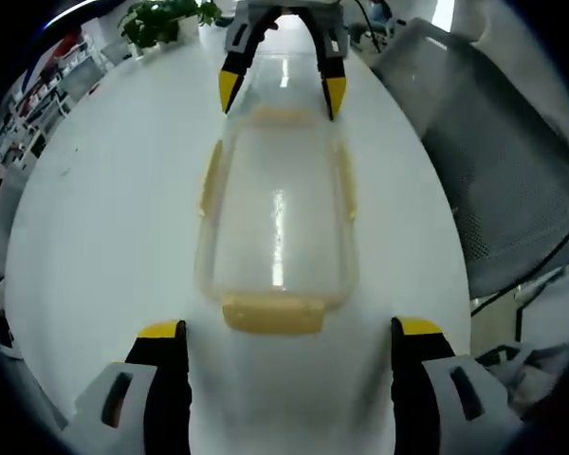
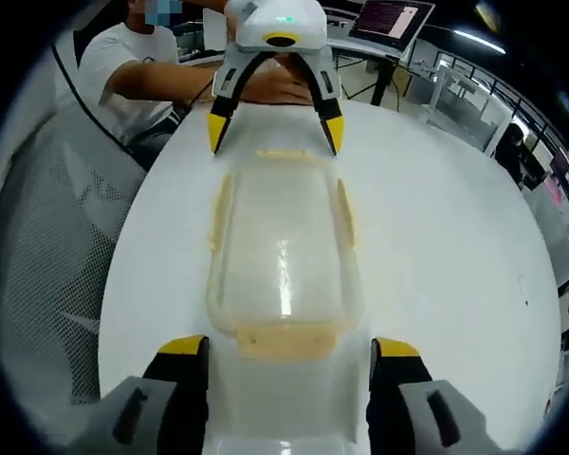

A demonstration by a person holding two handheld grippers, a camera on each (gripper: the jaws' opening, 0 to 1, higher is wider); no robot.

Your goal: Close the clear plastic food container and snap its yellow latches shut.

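Note:
A clear plastic food container (image 1: 280, 218) lies lengthwise on the white table (image 1: 104, 209) with its lid resting on top. Yellow latches show on its near end (image 1: 273, 313), both long sides (image 1: 211, 178) and far end. My left gripper (image 1: 289, 330) is open, its yellow-tipped jaws either side of the near end latch, apart from it. My right gripper (image 1: 282, 93) faces it, open at the far end. In the right gripper view the same container (image 2: 284, 246) runs between my right gripper (image 2: 289, 347) and the left gripper (image 2: 275, 133). I cannot tell whether the latches are snapped.
A grey mesh chair (image 1: 493, 161) stands off the table's edge, seen as the chair (image 2: 47, 237) in the right gripper view. A potted plant (image 1: 161, 19) sits at one table end. A person in white (image 2: 133, 66) sits at the other, near a laptop (image 2: 389, 19).

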